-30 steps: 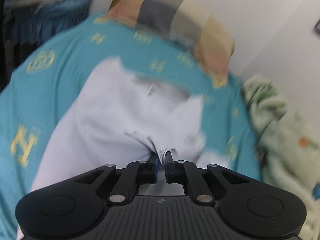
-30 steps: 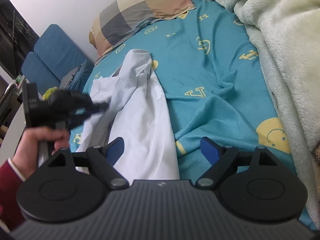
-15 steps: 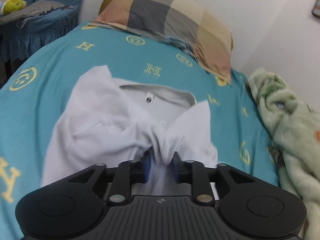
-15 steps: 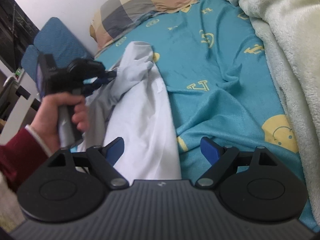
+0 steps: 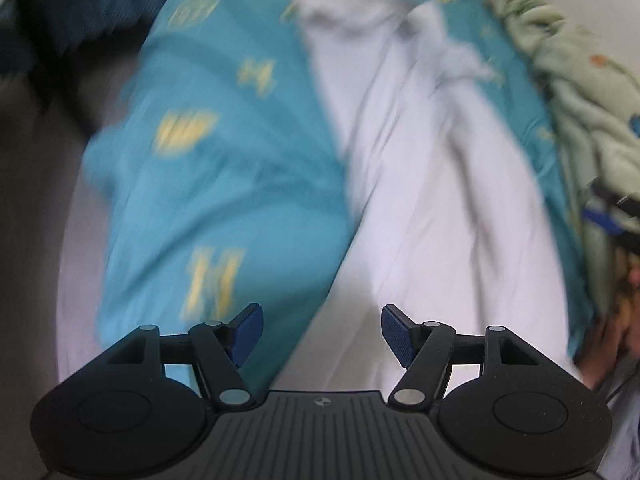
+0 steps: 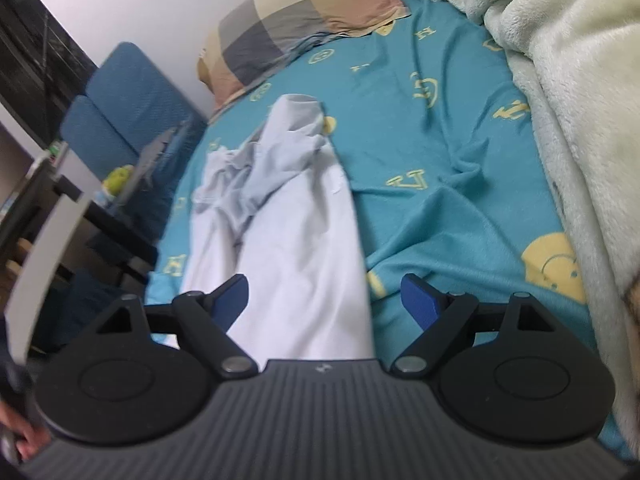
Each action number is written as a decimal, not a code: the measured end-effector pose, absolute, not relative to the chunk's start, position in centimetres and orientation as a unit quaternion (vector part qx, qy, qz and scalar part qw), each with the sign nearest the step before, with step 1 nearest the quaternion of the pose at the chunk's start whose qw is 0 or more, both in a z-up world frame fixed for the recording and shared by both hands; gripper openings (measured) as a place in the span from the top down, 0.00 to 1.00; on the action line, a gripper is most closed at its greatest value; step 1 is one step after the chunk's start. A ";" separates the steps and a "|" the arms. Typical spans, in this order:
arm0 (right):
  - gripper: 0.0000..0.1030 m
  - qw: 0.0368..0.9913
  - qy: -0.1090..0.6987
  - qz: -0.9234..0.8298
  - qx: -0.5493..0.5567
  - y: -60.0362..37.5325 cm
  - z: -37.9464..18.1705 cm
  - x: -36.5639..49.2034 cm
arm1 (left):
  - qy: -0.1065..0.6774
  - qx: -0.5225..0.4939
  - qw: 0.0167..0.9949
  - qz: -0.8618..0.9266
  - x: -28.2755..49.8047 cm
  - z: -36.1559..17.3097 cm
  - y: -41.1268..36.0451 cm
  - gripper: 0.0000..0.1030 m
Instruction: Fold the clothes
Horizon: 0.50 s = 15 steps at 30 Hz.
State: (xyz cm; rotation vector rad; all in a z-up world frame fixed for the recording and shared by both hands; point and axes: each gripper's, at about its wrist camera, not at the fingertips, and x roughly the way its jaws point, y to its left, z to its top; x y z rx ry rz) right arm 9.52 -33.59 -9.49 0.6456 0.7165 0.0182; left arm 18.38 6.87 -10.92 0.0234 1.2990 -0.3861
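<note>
A pale lilac-white shirt (image 6: 296, 220) lies lengthwise on the teal bedsheet (image 6: 432, 152), its upper part bunched in folds near the collar. In the blurred left wrist view the same shirt (image 5: 432, 184) stretches away to the upper right. My left gripper (image 5: 322, 334) points steeply down over the near end of the shirt and the bed's edge; its jaws are opening and nothing is between them. My right gripper (image 6: 324, 298) hovers over the shirt's lower end, wide open, the cloth beneath its fingers and not pinched.
A checked pillow (image 6: 296, 24) lies at the head of the bed. A fluffy pale green blanket (image 6: 576, 100) is piled along the right side. A blue chair (image 6: 120, 108) and a dark table stand left of the bed. A hand shows at the left wrist view's right edge.
My left gripper let go of the bunched shirt cloth, opened, and swung back toward the shirt's near end and the bed's edge. It has left the right wrist view. The right gripper stayed put.
</note>
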 end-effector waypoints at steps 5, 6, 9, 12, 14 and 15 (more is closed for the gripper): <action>0.18 0.890 0.351 0.020 0.291 -32.8 -8.4 7.0 | 0.646 0.011 0.752 -0.136 15.8 -13.2 9.9 0.34; 0.18 0.890 0.355 0.021 0.287 -32.6 -8.2 6.5 | 0.652 0.012 0.747 -0.131 15.6 -13.7 10.2 0.34; 0.18 0.886 0.369 0.017 0.280 -32.4 -8.3 6.0 | 0.672 0.020 0.725 -0.148 14.8 -14.6 10.0 0.48; 0.18 0.882 0.382 0.012 0.274 -32.2 -8.4 5.7 | 0.655 0.048 0.734 -0.174 13.1 -12.5 9.0 0.96; 0.18 0.880 0.388 0.010 0.274 -32.0 -8.5 5.7 | 0.626 0.062 0.752 -0.197 11.7 -9.6 8.1 0.97; 0.18 0.879 0.391 0.010 0.271 -31.9 -8.6 5.7 | 0.610 0.068 0.761 -0.210 10.9 -8.0 7.6 0.97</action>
